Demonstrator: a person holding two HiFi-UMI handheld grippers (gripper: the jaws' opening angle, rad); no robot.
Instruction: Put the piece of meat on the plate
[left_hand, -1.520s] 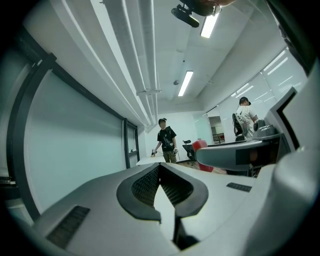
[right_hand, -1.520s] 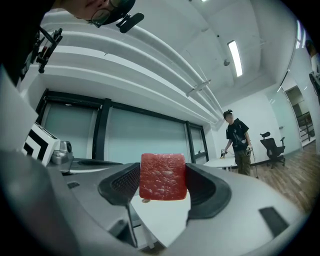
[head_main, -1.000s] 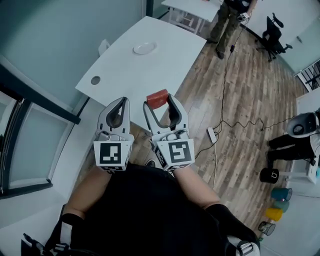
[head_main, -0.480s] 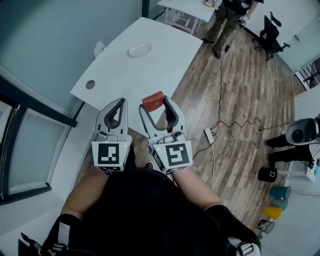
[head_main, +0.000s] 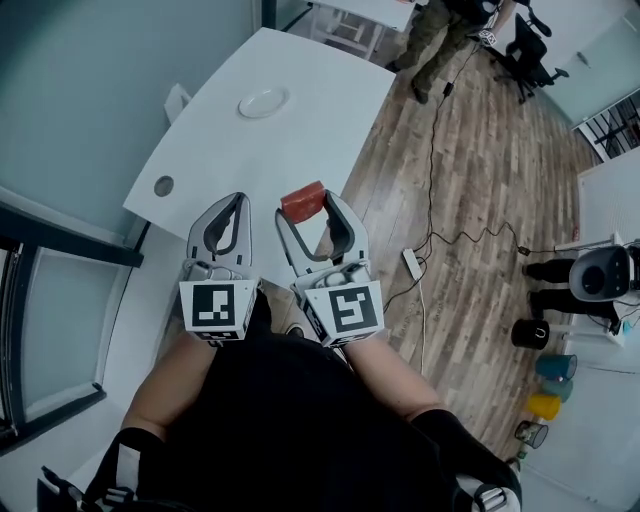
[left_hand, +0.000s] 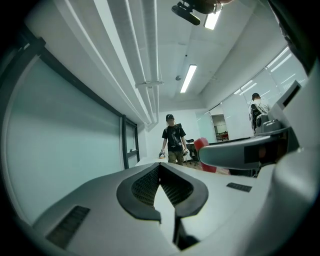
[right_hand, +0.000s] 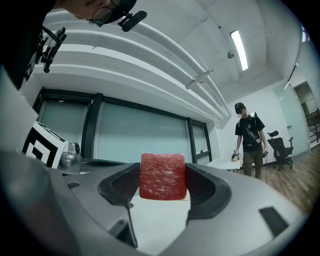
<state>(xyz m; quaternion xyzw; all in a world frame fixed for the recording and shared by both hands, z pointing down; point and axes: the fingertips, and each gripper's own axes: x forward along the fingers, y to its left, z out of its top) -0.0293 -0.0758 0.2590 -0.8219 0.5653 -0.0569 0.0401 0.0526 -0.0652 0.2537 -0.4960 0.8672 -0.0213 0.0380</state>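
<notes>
One blocky, mottled red meat piece (right_hand: 162, 176) pinched by right gripper (right_hand: 162, 192) | left gripper (left_hand: 160, 172) closed

We see the piece of meat (right_hand: 162, 176), a red, marbled block with squared sides, clamped between the tips of the right gripper (head_main: 307, 215) and held in the air by the nearest edge of the tabletop (head_main: 300, 140). The plate (head_main: 263, 102), small, round and white, lies flat toward the tabletop's far end, well apart from the meat.
</notes>
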